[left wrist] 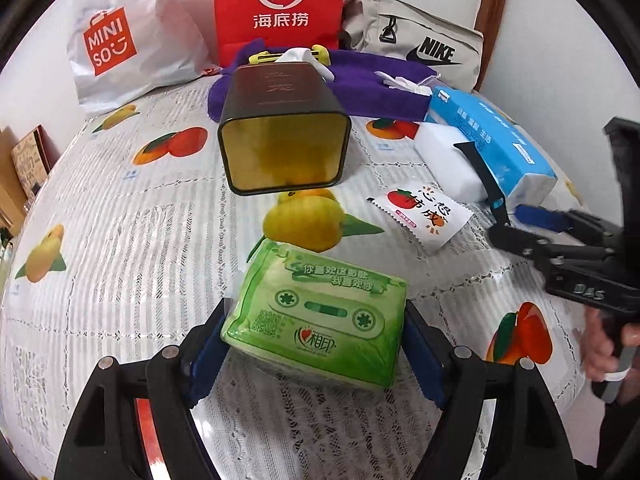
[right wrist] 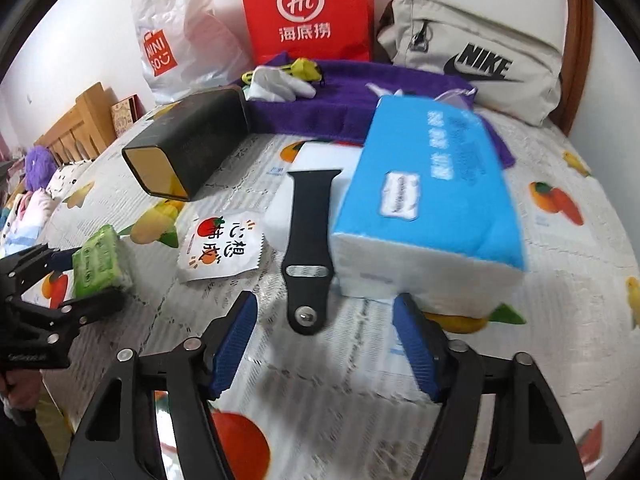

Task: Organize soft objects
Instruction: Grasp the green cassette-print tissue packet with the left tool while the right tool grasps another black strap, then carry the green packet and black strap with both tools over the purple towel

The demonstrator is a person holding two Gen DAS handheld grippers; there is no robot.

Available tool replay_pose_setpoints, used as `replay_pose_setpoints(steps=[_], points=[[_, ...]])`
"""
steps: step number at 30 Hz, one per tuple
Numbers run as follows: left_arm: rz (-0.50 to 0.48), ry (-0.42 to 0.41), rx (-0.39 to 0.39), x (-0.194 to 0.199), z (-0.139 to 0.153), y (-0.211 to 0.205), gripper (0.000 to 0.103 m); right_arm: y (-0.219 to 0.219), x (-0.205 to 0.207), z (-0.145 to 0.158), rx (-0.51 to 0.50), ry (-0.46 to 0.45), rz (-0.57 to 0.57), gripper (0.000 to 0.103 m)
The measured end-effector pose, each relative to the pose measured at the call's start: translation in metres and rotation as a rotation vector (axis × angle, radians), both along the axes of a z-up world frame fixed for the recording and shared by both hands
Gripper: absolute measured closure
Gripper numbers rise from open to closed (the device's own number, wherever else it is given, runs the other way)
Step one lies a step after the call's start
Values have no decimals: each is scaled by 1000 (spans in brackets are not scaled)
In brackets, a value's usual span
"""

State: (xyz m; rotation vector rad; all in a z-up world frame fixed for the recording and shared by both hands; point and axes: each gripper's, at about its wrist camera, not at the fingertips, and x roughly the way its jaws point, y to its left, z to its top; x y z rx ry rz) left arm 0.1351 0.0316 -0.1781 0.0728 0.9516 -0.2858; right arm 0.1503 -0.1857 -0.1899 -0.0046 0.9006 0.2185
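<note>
The left gripper point(left wrist: 316, 344) has its jaws spread around the green tissue pack point(left wrist: 320, 312) near the front edge of the worktop point(left wrist: 120, 248), pads apparently touching its sides, though grip is unclear. The right gripper point(right wrist: 324, 340) stands open, empty, over the black watch strap point(right wrist: 310, 248) beside the blue tissue pack point(right wrist: 432, 200).

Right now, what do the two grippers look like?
Both match: black skeletal linkage arms with silver pivot pins, and ribbed blue pads on the fingers of the left gripper and right gripper. Pale lettering marks each black body, seen from the other's camera. No cables show. A bare hand holds the right handle.
</note>
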Motion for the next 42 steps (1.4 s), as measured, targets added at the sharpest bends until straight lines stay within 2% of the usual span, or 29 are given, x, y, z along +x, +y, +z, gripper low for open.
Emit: replay_pose_setpoints(steps=[2, 3, 4, 5, 6, 10, 15, 21, 33, 42], points=[[6, 1, -5, -1, -1, 2, 25, 5, -1, -2, -46, -28, -2, 46], [8, 0, -6, -1, -1, 2, 25, 7, -2, -2, -56, -33, 7, 53], [10, -2, -4, 0, -1, 1, 25, 7, -3, -1, -55, -37, 12, 72], [12, -4, 0, -1, -1, -1, 25, 7, -3, 0, -45, -36, 24, 79], [13, -7, 6, -1, -2, -2, 25, 7, -3, 0, -29, -25, 40, 83], [14, -13, 19, -4, -2, -4, 25, 8, -10, 3, -52, -20, 47, 83], [24, -6, -1, -7, -1, -1, 25, -5, -37, 8, -6, 15, 69, 83], [47, -3, -25, -10, -2, 0, 25, -25, -66, 14, 29, 0, 53, 83], [81, 20, -128, -14, 1, 9, 25, -41, -89, 21, 69, -19, 59, 83], [115, 17, -155, -12, 7, 12, 25, -68, -97, 21, 66, -26, -4, 83]])
